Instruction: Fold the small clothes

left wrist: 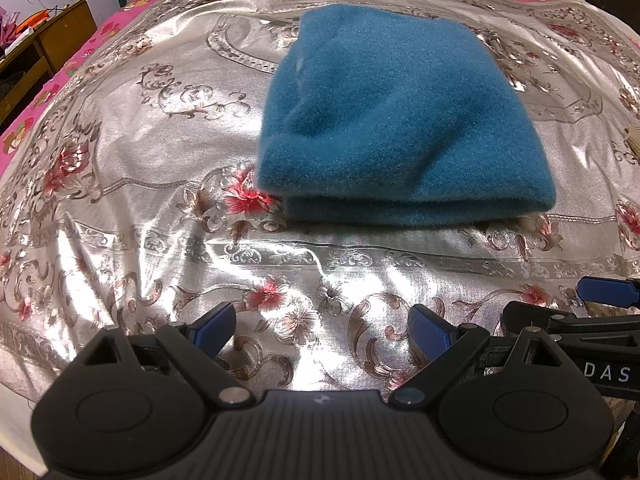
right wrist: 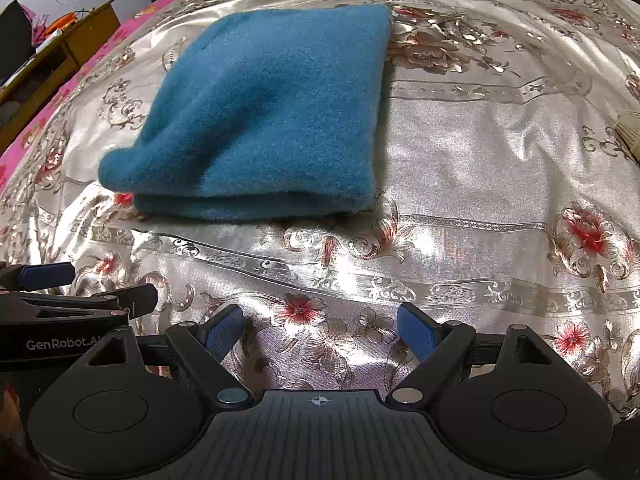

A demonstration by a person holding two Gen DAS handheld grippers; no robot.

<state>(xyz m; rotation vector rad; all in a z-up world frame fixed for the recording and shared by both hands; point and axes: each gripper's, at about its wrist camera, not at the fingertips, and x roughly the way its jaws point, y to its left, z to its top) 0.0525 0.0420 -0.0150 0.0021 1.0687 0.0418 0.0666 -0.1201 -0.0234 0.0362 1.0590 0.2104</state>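
Fleece garment (left wrist: 404, 120), teal, lies folded in layers on the shiny floral bedspread (left wrist: 160, 184); you see it upper centre-right in the left wrist view and upper left of centre in the right wrist view. Left gripper (left wrist: 322, 330) and right gripper (right wrist: 320, 326) both show jaws wide apart at lower frame, holding nothing, clear of the garment, over bare bedspread.

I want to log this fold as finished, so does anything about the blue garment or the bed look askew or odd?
Only slightly: the blue fleece garment is folded, but its top layer overhangs the lower one at the near left corner, so the edges are not flush. It lies on the silvery floral bedspread, clear of both open grippers.
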